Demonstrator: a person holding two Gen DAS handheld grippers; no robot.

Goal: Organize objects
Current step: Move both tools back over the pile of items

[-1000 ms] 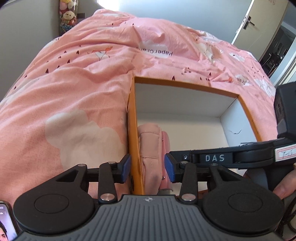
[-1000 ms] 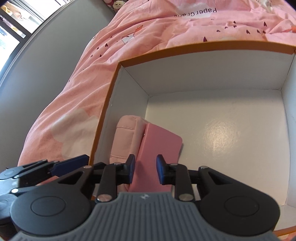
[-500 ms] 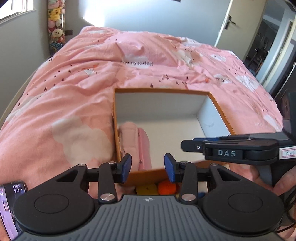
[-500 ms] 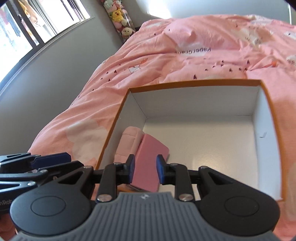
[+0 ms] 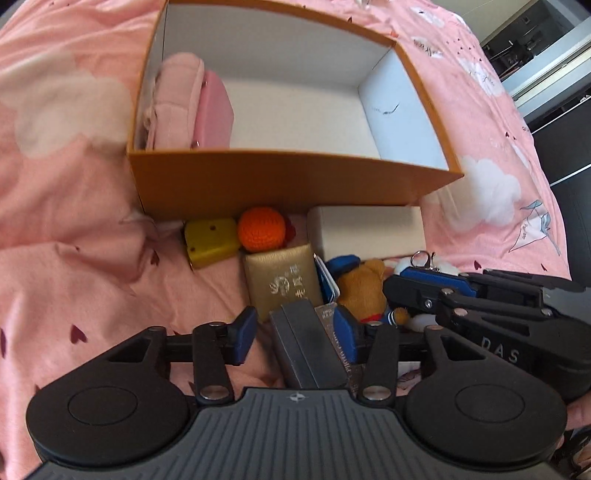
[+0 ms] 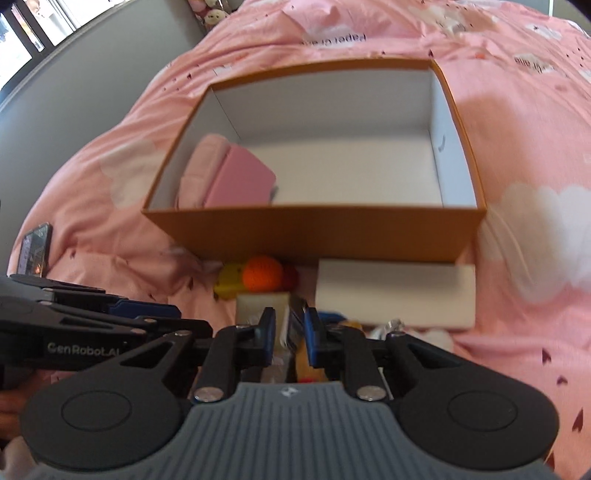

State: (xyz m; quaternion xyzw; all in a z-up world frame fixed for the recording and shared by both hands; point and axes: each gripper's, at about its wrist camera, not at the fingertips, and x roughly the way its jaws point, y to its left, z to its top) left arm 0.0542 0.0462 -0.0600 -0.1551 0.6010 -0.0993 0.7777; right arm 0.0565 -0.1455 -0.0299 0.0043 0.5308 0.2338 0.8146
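Note:
An orange box with a white inside stands on the pink bed; it also shows in the right wrist view. A pink pouch and a pink case stand at its left wall. In front of it lie a yellow cheese toy, an orange crochet ball, a gold case, a white box, a bear plush and a dark grey box. My left gripper is open around the dark grey box. My right gripper is open, low over the pile.
A phone lies on the bed at the left. The pink duvet surrounds the box. A doorway is at the far right. A window and plush toys are at the far left.
Both grippers pulled back out of the orange box and dropped to the pile in front of it. The pink pouch and case stay in the box.

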